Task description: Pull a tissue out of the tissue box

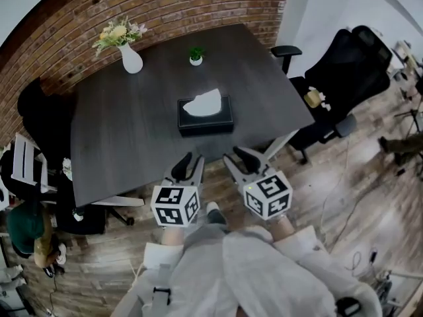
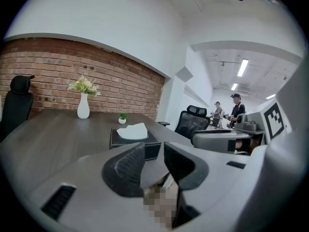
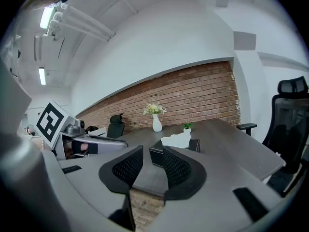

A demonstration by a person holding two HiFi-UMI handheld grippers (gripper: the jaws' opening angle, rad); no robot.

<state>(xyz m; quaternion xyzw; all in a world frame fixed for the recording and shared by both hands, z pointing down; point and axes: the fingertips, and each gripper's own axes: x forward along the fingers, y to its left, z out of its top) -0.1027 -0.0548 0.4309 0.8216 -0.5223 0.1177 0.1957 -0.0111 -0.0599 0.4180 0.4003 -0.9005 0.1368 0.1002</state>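
A black tissue box (image 1: 205, 115) sits near the front edge of the dark table (image 1: 119, 144), with a white tissue (image 1: 203, 103) sticking out of its top. The same tissue box (image 2: 133, 140) (image 3: 175, 149) shows ahead of the jaws in both gripper views. My left gripper (image 1: 190, 166) hovers at the table's front edge, open and empty. Beside it, the right gripper (image 1: 235, 160) is also open with nothing between its fingers. Both point toward the box, a short way from it.
A white vase of flowers (image 1: 129, 57) and a small potted plant (image 1: 196, 57) stand at the table's far side. Black office chairs (image 1: 344, 78) stand to the right, another chair (image 1: 39, 121) to the left. Two people (image 2: 227, 112) stand in the far corridor.
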